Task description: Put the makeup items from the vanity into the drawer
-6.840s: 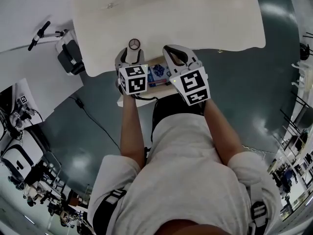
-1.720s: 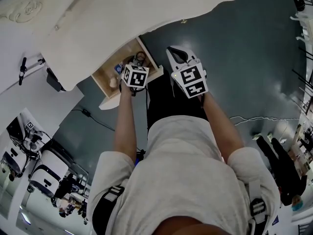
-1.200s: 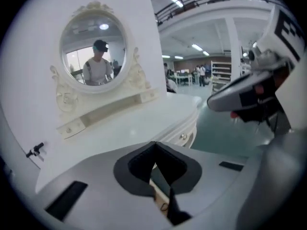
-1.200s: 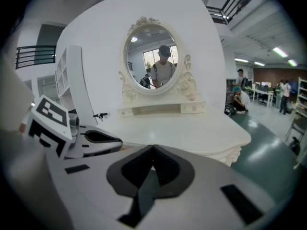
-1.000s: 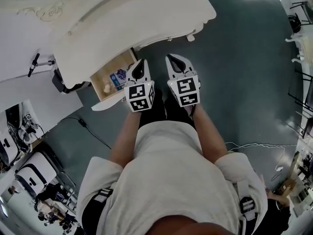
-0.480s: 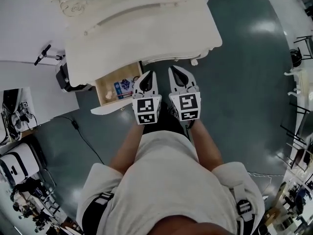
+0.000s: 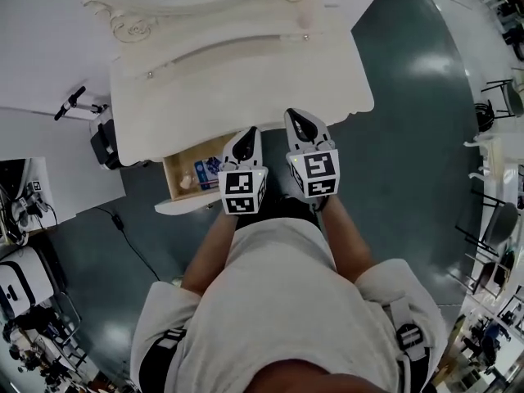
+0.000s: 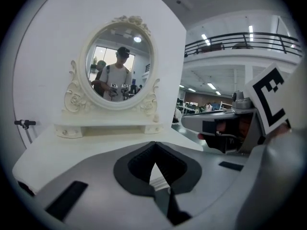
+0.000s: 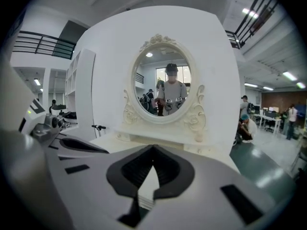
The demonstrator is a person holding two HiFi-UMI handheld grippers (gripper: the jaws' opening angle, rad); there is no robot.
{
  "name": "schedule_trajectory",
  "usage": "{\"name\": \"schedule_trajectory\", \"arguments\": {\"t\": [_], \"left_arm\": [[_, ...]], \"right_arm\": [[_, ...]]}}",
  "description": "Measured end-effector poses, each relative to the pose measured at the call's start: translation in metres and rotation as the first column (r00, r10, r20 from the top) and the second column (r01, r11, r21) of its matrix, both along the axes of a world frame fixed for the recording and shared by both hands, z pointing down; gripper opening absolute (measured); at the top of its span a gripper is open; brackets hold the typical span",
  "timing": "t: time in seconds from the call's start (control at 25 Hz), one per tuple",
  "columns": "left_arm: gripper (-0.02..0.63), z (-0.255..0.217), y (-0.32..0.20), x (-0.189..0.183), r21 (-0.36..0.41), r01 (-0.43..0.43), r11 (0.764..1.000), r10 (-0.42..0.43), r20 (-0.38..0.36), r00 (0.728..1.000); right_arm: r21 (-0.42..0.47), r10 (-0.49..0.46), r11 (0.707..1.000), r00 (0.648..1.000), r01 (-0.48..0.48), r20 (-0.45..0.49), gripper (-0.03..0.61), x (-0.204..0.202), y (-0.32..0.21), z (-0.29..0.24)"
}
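Note:
The white vanity (image 7: 246,72) fills the top of the head view, and its tabletop shows no loose items. Its wooden drawer (image 7: 174,173) stands pulled out at the left, with a blue makeup item (image 7: 206,171) and a pale item (image 7: 185,183) inside. My left gripper (image 7: 248,133) is shut and holds nothing, just right of the drawer at the vanity's front edge. Beside it, my right gripper (image 7: 295,116) is also shut and holds nothing. Both point at the oval mirror (image 8: 117,61) (image 9: 165,83). In the gripper views the left jaws (image 8: 154,145) and the right jaws (image 9: 153,148) meet with nothing between them.
A dark device (image 7: 104,143) stands on the floor left of the vanity, and a cable (image 7: 131,240) runs across the dark floor. A white board (image 7: 41,97) lies at the far left. The person's reflection shows in the mirror.
The left gripper has come away from over the drawer. Both grippers have risen and now sit side by side at the vanity's front edge, still shut. The vanity now shows further into the head view.

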State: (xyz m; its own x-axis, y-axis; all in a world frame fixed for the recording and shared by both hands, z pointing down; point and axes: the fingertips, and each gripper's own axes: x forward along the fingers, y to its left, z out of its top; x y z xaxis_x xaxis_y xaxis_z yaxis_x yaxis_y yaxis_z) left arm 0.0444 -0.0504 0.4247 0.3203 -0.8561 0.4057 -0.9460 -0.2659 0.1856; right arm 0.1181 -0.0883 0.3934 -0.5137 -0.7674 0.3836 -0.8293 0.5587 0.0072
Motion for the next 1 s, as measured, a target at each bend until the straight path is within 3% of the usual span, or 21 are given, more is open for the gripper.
{"name": "schedule_trajectory", "arguments": {"t": [0.2,0.44,0.6,0.8,1.0], "left_arm": [[0.006,-0.009,-0.012,-0.023,0.0,0.052,0.999,-0.052,-0.023,0.998],[0.006,-0.002,-0.033,-0.037,-0.019,0.152,0.988,-0.152,-0.015,0.988],[0.006,0.0,-0.053,-0.041,-0.031,0.24,0.97,-0.24,0.01,0.971],[0.006,-0.002,-0.088,-0.031,-0.034,0.315,0.949,-0.314,0.022,0.949],[0.006,0.007,-0.12,0.0,-0.051,0.321,0.946,-0.319,0.037,0.947]], "right_arm": [[0.006,-0.042,0.999,0.999,0.043,-0.022,0.014,-0.018,-0.028,-0.007],[-0.016,-0.189,0.982,0.982,0.189,-0.005,0.014,-0.061,-0.056,0.002],[-0.031,-0.294,0.955,0.955,0.295,0.026,0.014,-0.074,-0.08,0.004],[-0.004,-0.384,0.923,0.923,0.384,0.033,0.014,-0.071,-0.111,-0.003],[-0.003,-0.374,0.927,0.927,0.374,0.03,0.014,-0.042,-0.137,0.0]]}}
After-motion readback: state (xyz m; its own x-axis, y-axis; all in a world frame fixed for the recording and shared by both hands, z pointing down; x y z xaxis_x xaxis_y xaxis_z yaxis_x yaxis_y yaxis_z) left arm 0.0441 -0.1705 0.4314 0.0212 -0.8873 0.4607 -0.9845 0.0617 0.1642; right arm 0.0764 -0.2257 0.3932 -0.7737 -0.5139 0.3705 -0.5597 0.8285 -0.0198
